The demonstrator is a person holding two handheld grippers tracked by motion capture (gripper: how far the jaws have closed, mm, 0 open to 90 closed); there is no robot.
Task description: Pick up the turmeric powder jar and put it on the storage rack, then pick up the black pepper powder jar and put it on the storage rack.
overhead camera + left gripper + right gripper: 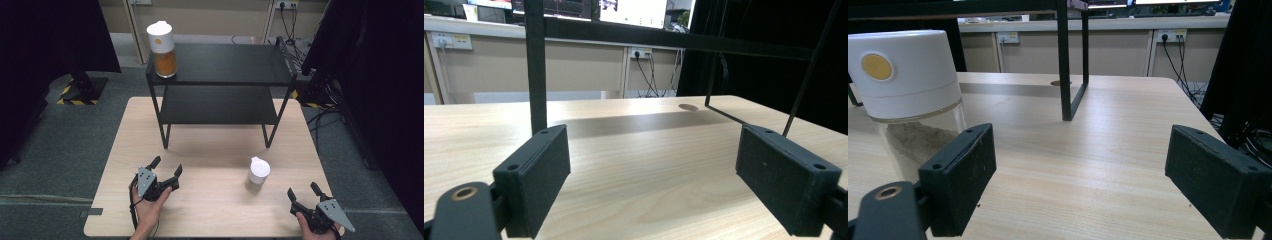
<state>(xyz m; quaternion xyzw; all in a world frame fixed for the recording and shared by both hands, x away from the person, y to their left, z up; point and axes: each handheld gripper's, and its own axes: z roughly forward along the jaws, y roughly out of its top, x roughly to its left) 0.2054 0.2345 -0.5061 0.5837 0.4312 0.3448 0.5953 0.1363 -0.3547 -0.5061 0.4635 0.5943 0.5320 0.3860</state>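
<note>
A small glass jar [258, 174] with a white lid and grey powder stands on the wooden table [215, 145], right of centre. In the right gripper view the small jar [908, 95] is just beyond the left jaw. A taller jar [162, 50] with orange contents stands on the top left corner of the black two-tier shelf [220, 80]. My left gripper [167, 166] is open low over the table's front left, with nothing between its jaws. My right gripper [303, 190] is open at the front right corner, a short way right of the small jar.
The black shelf's legs [536, 70] rise ahead of the left gripper, and one leg [1064, 60] stands ahead of the right. Bare wood lies between the grippers and the shelf. Dark curtains, cables and wall sockets surround the table.
</note>
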